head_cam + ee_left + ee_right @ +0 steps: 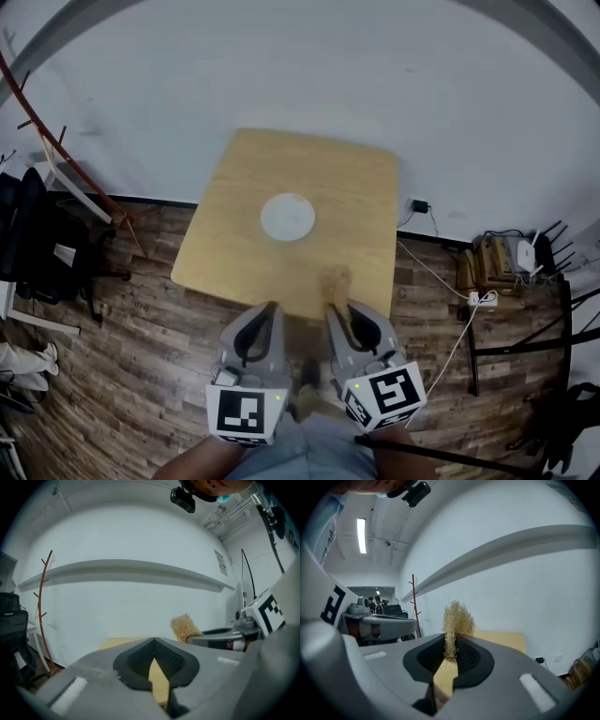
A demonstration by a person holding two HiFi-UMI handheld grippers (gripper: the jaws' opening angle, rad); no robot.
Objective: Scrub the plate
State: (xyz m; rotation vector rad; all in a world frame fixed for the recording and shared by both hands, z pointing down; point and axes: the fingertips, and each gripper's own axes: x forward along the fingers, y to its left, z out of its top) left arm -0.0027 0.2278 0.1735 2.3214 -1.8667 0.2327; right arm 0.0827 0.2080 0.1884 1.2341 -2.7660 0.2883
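We list: wooden table (349, 187), bare all round 1 white plate (287, 217) at its middle; near edge open. Left: coat rack (40, 606), black chair (37, 244). Right: white cable (431, 270) on floor. Wall (300, 66) behind.

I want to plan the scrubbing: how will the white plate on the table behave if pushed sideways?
The plate lies flat on the smooth wooden table with nothing holding it, so it would probably slide, not tip. It looks thin and hard, so likely stiff and breakable if it falls.
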